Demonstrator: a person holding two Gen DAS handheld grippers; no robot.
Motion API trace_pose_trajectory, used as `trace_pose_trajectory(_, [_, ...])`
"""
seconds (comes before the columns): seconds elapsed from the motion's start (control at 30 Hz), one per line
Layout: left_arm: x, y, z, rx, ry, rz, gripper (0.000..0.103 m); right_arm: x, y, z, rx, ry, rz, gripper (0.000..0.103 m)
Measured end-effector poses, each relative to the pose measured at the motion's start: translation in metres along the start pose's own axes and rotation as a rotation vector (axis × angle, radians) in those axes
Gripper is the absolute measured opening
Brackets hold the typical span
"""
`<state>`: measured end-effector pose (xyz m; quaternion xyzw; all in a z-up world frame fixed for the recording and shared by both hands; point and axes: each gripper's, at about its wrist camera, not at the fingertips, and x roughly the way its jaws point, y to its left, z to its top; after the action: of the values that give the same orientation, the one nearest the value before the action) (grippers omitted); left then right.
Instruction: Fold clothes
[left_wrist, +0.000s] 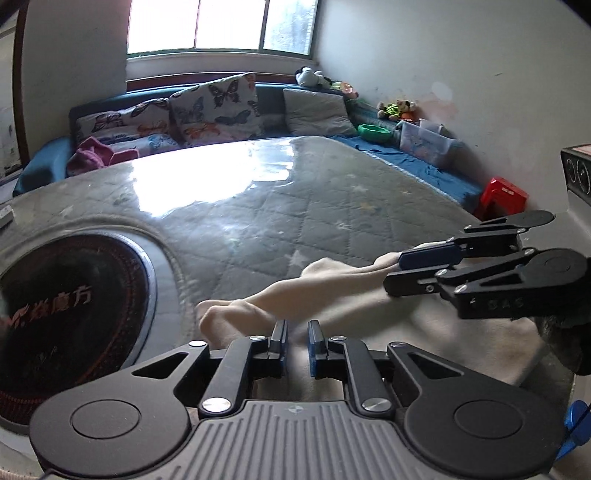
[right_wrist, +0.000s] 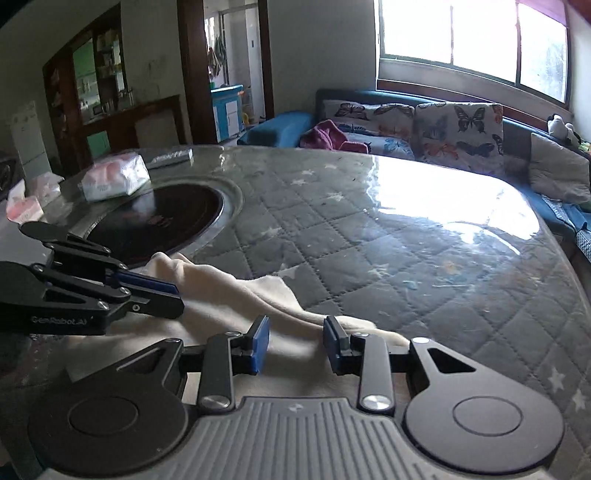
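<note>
Cream, soft fleece garment (right_wrist: 236, 295) lying rumpled in long rolled folds near the front edge of the grey quilted, glass-topped table (right_wrist: 406, 258); left gripper (left_wrist: 297, 341) parted narrowly over it, right gripper (right_wrist: 295, 341) parted wide, nothing clamped

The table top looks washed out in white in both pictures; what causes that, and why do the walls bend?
Left wrist view: bright window light glares off the glossy clear cover over the grey quilted table. Right wrist view: same glare, and the fisheye lens curves the walls and table rim.
</note>
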<state>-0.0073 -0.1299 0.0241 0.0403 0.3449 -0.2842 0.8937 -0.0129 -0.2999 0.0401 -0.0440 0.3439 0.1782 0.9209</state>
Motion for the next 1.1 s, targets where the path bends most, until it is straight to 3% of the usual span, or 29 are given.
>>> trace_pose_trajectory(0.5, [-0.001,-0.002,-0.006,0.016,-0.023,0.026,0.018,0.039,0.004,0.011,0.026,-0.009,-0.058,0.034])
trace_pose_trajectory(0.63, [-0.004,0.0,-0.007,0.01,-0.029,0.046,0.027,0.046,-0.001,0.015,0.065,0.0,-0.072,0.034])
trace_pose_trajectory(0.67, [-0.005,0.001,-0.008,0.007,-0.031,0.053,0.031,0.043,-0.001,0.015,0.067,-0.006,-0.068,0.034])
trace_pose_trajectory(0.87, [-0.007,0.01,-0.009,-0.017,-0.04,0.091,0.031,0.024,0.022,0.016,-0.02,-0.037,0.006,0.033])
trace_pose_trajectory(0.93, [-0.008,0.011,-0.009,-0.017,-0.043,0.099,0.031,0.028,0.031,0.016,-0.044,-0.032,0.023,0.032])
trace_pose_trajectory(1.0, [-0.009,0.012,-0.009,-0.02,-0.046,0.109,0.031,0.035,0.038,0.017,-0.065,-0.021,0.032,0.025])
trace_pose_trajectory(1.1, [-0.013,0.014,-0.009,-0.03,-0.053,0.127,0.032,0.047,0.043,0.019,-0.078,-0.015,0.03,0.024])
